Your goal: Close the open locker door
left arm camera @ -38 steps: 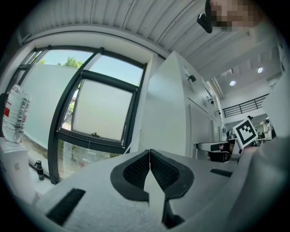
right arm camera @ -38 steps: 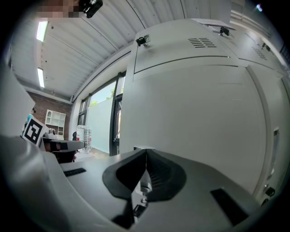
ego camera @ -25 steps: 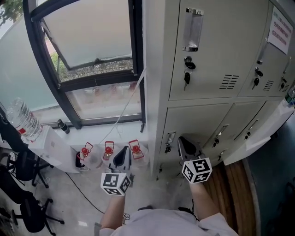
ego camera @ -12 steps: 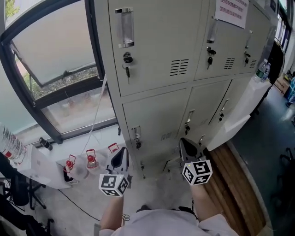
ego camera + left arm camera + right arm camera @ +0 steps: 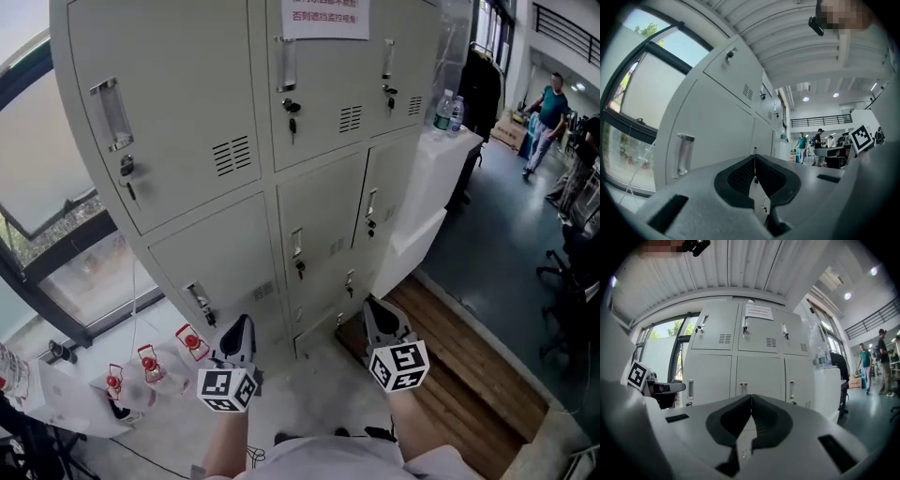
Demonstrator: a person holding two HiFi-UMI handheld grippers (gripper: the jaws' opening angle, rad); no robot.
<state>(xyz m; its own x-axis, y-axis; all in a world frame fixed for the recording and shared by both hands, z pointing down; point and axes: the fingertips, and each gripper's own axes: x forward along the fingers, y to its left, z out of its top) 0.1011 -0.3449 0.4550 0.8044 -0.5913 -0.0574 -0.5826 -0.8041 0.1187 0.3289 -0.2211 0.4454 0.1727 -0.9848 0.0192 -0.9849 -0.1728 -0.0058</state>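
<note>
Left gripper [image 5: 238, 326] and right gripper [image 5: 377, 309] are held low before the lockers [image 5: 234, 141], jaws together on nothing, likely readied for pushing; which door stands open cannot be told.

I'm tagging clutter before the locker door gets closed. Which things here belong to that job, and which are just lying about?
Job: lockers, left gripper and right gripper, both shut and empty. No door looks plainly open here.
Lying about: red-topped containers on the floor, water bottles on the white counter, notice on a door.
</note>
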